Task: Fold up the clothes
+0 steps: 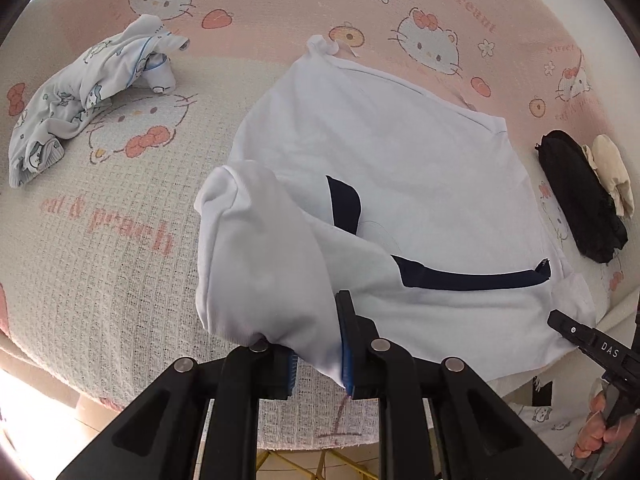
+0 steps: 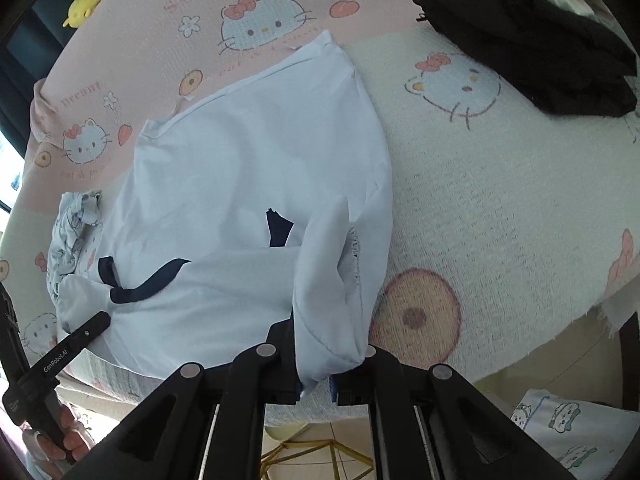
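Left hand-held gripper [image 1: 316, 356], right hand-held gripper [image 2: 316, 380] each pinching white shirt [image 1: 380, 152] corner

White shirt [image 1: 380, 168] with navy trim, pink-cream cat-print blanket [image 1: 100, 240] beneath, black garment [image 1: 576, 196] right of left gripper [image 1: 316, 360].

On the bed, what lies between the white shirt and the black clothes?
Only bare blanket. The right wrist view shows it best: nothing lies between the white shirt and the black clothes.
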Tool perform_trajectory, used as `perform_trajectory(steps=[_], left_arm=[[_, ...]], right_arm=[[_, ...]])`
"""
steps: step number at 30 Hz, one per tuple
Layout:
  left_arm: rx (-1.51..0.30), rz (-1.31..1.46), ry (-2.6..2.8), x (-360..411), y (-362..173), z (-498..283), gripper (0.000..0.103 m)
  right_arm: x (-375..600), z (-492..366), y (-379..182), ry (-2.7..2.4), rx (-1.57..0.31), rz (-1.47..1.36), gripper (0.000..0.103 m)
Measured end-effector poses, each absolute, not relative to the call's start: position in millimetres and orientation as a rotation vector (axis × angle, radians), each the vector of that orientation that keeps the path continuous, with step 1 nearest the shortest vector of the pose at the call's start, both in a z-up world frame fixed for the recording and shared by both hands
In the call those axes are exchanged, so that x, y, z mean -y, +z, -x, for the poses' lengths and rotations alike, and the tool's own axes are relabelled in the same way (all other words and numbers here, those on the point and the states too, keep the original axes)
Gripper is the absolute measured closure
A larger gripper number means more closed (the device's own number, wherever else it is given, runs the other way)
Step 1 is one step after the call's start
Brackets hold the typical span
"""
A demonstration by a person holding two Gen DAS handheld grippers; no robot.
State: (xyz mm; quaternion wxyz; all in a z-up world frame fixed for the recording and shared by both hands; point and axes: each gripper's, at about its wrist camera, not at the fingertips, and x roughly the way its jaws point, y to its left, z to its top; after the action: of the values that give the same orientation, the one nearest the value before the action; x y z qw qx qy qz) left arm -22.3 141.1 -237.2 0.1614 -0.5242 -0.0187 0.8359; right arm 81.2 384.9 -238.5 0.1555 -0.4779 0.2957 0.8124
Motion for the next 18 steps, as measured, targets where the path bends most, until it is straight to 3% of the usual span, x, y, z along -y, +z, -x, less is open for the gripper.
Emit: perform_trajectory(steps=[6,11,14,16,18], left_arm=[[0.327,1.503,2.337,-120.2,-253.1,30.2,0.076],[0.266,1.469,2.328,-125.1,-250.8,26.5,0.070],[0.262,1.485,2.241,-129.2,-248.3,29.3,0.048],[0.303,1.520,2.196,-126.8,-246.8,30.1,0.046],[0.362,1.567,2.145,-120.8,-247.7,30.4,0.046]], right_arm=[[-390.0,-82.8,-248.2,2.326,-0.894,1.353,0.096],[-387.5,-81.7,-246.3,2.339,-0.865,1.380,0.090],[-381.6,-78.8,-240.7,2.342,-0.752,1.463,0.069],[-378.3,-82.5,-235.8,2.319,-0.662,1.480,0.042],[-376.4,-91.4,-229.2,2.323,-0.600,1.456,0.042]])
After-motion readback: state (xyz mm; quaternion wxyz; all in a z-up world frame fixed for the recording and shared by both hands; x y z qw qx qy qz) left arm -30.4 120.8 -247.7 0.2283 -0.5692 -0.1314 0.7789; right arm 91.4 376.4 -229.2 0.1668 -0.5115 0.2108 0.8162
